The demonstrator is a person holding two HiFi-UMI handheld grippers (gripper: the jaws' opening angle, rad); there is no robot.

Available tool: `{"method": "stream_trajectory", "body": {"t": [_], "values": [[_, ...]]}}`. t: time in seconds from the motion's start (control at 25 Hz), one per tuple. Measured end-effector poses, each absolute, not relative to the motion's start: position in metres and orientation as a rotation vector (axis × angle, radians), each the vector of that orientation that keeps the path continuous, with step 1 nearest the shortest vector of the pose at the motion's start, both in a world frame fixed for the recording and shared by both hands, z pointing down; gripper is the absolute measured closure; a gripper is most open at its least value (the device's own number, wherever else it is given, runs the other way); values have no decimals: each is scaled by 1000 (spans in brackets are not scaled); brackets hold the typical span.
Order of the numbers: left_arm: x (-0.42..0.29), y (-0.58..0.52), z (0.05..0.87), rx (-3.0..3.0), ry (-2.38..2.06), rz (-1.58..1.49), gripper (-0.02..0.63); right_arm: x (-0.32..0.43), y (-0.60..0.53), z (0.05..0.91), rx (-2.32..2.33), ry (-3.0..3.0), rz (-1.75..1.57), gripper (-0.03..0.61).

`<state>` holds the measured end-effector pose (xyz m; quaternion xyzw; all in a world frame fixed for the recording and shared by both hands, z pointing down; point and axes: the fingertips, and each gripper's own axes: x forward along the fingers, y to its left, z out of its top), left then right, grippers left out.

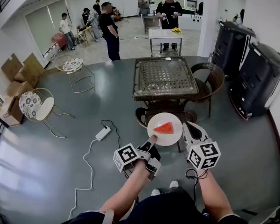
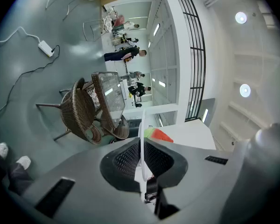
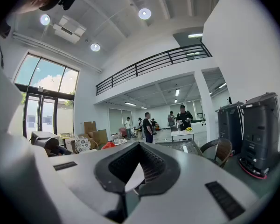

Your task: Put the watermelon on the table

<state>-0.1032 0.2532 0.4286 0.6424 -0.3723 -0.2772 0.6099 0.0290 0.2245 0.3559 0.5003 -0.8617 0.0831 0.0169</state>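
Note:
A red watermelon wedge (image 1: 164, 128) lies on a round white plate (image 1: 155, 125), held in the air in front of me. My left gripper (image 1: 152, 139) is shut on the plate's near left rim. In the left gripper view the plate (image 2: 141, 125) runs edge-on between the pads, with the watermelon (image 2: 158, 135) just past them. My right gripper (image 1: 188, 126) hovers beside the plate's right rim, shut and with nothing in it; its own view shows the jaws (image 3: 139, 146) closed and the watermelon (image 3: 108, 145) off to the left. The wicker table (image 1: 164, 77) with a glass top stands beyond the plate.
Brown wicker chairs (image 1: 213, 80) stand around the table, one (image 1: 144, 115) right under the plate. A power strip (image 1: 103, 133) and white cable lie on the floor to the left. Black machines (image 1: 259, 80) line the right wall. White wire chairs (image 1: 36, 105) stand at left and several people (image 1: 109, 29) at the back.

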Motion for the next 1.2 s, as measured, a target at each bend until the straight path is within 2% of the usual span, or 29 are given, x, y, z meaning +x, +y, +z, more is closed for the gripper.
{"method": "stream_trajectory", "body": {"t": [0.76,1.2], "values": [[-102,252,425,1480,-856,-648,598,28,220,353,1551,-2694,257,575],[-81,241,429,1465,-893,-664,598,59,204,353,1533,-2715,254,575]]}}
